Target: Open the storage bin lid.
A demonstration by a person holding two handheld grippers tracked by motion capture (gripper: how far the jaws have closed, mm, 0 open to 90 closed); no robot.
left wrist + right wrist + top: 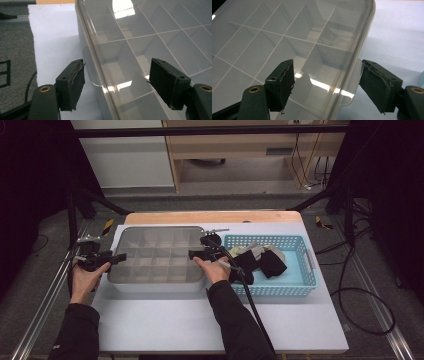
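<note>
Lidded box [156, 256] edges between wide jaws, untouched, both grippers

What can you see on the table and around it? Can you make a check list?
Surface: white table, wooden strip at the far edge.
Job's things: clear divided box, lid on, compartments look empty.
Clutter: blue basket holding dark and light cloth pieces.
Grippers: left gripper and right gripper each straddle a side edge of the box, jaws open, not pressing.
Cables: black cable trails over the right forearm; more on the floor.
Surroundings: grey floor, wooden furniture behind.
</note>
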